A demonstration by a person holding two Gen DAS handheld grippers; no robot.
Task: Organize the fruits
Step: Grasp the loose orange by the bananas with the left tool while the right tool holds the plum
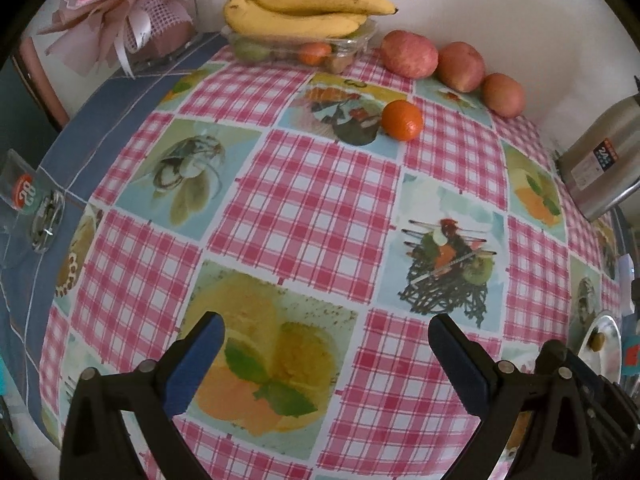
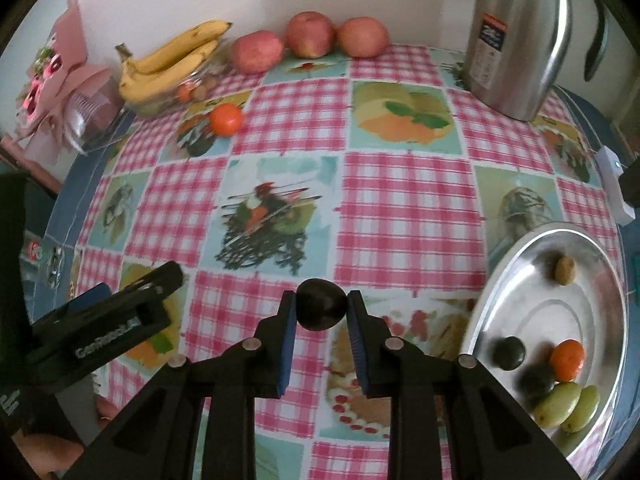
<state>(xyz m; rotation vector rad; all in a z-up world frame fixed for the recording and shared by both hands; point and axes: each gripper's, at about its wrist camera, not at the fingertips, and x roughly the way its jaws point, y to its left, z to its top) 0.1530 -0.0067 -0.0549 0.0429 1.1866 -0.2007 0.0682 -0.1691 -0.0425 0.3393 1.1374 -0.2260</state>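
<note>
One dark round fruit [image 2: 321, 309] is clamped between the right gripper [image 2: 321, 312] pads, held above the tablecloth [image 2: 400, 200] left of the metal tray [image 2: 520, 248], which already holds several small fruits. By that measure sorting looks partly done: a tangerine [image 1: 401, 120], three apples [image 1: 409, 53] and the bananas [image 1: 304, 10] remain by the wall. The left gripper [image 1: 326, 356] hangs spread and empty.

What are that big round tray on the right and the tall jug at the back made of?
The tray looks like polished metal, probably stainless steel: silvery, with blurred mirror reflections of the fruit lying in it. The jug seems to be brushed steel too, with soft vertical highlights, a printed label and a dark handle, perhaps plastic.
</note>
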